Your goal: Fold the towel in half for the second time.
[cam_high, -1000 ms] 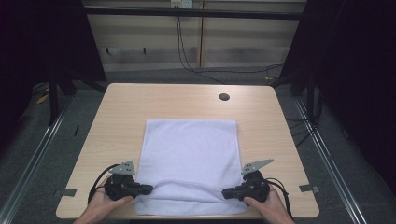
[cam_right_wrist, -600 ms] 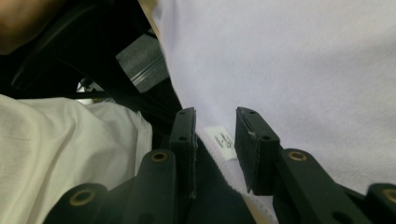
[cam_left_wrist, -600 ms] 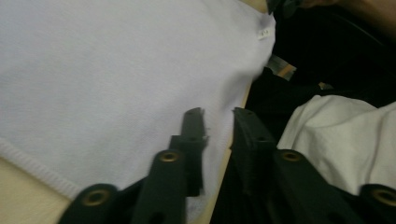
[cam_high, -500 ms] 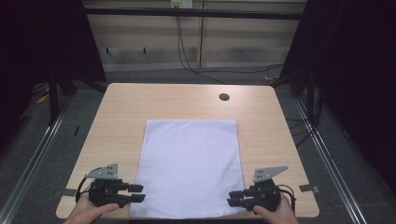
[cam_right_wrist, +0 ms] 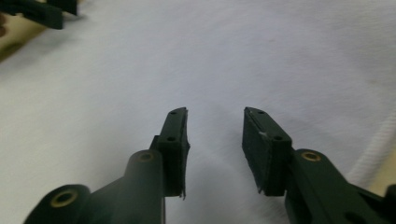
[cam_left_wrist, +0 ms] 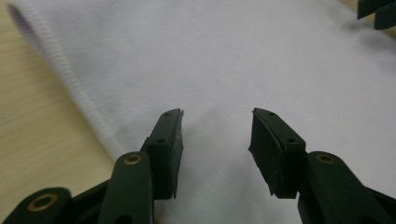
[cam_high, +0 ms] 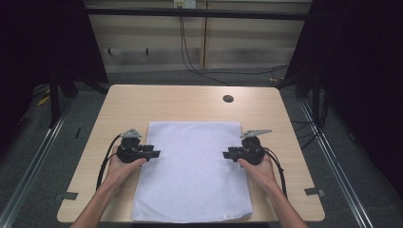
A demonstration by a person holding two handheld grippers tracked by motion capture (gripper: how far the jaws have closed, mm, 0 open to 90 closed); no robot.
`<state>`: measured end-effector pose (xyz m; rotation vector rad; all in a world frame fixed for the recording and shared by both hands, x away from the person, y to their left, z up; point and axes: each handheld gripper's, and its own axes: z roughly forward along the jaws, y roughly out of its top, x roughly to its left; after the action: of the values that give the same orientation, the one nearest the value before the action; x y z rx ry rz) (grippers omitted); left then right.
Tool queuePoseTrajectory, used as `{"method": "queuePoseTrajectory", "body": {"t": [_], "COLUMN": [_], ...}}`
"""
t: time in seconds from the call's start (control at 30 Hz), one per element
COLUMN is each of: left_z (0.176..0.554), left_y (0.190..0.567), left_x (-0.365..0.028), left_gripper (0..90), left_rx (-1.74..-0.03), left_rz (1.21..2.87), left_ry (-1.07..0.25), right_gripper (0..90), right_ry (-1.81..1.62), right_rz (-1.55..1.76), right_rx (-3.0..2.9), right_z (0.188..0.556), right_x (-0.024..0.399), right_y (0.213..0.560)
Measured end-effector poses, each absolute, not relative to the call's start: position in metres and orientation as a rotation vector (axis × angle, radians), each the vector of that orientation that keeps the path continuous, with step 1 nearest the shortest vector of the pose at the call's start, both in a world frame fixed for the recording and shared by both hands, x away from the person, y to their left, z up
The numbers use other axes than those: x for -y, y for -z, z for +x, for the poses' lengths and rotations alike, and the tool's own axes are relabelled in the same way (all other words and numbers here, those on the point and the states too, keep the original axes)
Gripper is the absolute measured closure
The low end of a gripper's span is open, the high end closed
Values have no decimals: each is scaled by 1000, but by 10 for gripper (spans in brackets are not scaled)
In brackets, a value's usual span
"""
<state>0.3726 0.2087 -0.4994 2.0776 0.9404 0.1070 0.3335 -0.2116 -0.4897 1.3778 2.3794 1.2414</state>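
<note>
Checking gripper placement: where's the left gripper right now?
In the high view the left gripper sits at the left edge of the white towel, about mid-length, jaws open, facing the right gripper across it.

Both forearms reach in from the near edge. The left gripper sits left of centre, pointing right; the right gripper sits right of centre, pointing left. Both have just been opening their jaws, with nothing between them.
</note>
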Motion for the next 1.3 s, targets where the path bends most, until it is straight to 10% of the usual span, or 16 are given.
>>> {"method": "queuePoseTrajectory", "body": {"t": [0.73,1.3], "left_z": [295,400], "left_y": [494,497], "left_x": [-221,-235], "left_gripper": [520,343], "left_rx": [-827,-1060], "left_rz": [2168,2069], "left_ry": [2,-140], "right_gripper": [541,495], "right_ry": [-1124,-1143], "right_rz": [1317,1438], "right_rx": [-2576,-2342], "right_z": [261,372], "right_x": [207,254], "right_y": [489,478]}}
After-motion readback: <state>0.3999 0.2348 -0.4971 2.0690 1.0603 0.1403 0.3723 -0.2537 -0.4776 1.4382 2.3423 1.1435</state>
